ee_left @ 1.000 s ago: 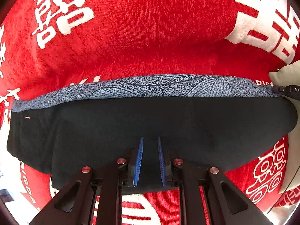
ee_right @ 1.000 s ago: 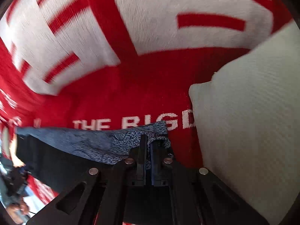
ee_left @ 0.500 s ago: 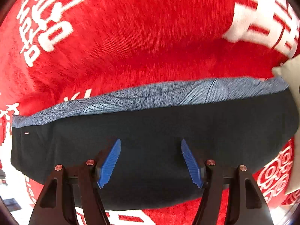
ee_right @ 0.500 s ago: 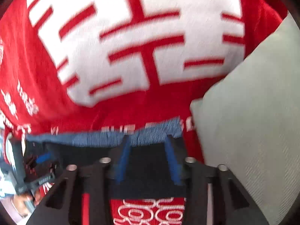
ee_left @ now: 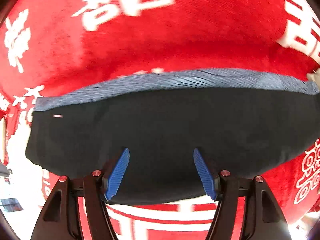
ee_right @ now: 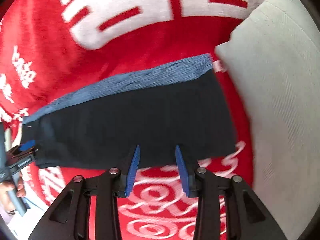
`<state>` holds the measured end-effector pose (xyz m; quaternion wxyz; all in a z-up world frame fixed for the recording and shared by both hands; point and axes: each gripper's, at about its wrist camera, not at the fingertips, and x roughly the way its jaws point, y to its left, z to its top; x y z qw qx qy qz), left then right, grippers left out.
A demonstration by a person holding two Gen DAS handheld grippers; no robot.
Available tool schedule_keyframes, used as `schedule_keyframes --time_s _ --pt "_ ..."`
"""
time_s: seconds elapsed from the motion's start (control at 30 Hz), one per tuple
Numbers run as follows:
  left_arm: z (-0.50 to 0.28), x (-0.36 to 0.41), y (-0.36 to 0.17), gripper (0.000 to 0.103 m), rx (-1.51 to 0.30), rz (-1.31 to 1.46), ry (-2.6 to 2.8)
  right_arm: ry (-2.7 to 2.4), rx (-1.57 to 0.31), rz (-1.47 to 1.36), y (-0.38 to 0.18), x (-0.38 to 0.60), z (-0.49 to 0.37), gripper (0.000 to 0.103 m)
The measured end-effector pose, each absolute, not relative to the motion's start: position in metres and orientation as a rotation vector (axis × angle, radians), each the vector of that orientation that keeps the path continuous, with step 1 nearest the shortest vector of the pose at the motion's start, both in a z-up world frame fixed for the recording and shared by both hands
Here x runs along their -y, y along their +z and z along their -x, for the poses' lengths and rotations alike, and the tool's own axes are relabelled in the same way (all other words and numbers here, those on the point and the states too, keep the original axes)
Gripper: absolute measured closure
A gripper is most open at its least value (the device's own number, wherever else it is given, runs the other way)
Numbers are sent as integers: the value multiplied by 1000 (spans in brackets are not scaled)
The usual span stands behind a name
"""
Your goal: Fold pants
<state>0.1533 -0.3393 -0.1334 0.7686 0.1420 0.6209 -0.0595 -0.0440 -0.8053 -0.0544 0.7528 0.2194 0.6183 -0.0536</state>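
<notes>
Two grippers free | pants (ee_left: 170,132) lie folded lengthwise, flat on red blanket (ee_left: 160,40), pillow (ee_right: 280,100) beside one end | advice: regrip both ends evenly, keep edges aligned | left gripper (ee_left: 161,172) jaws released wide, empty | right gripper (ee_right: 158,168) jaws partly parted, holding nothing

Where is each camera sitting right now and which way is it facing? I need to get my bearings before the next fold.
Left wrist: rides the left claw, looking steeply down on the folded pants on the red blanket; its two blue pads stand apart, nothing between them.
Right wrist: rides the right claw, looking down at the pants' right end beside a white pillow; pads apart, the left claw and a hand at the left edge.
Shared: pants, blanket.
</notes>
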Motion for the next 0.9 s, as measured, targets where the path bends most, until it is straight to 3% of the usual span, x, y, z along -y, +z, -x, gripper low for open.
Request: schedule_keyframes --time_s 0.23,0.6,0.9 --pt "-177 259 -137 35 -1330 -309 -49 75 -1342 -672 -66 699 46 61" --pt "-204 137 -165 35 -1341 -289 -35 311 -1344 -890 -131 481 15 61" --pt "-221 111 -173 35 -1315 -253 -63 265 -1342 -953 -158 440 -7 61"
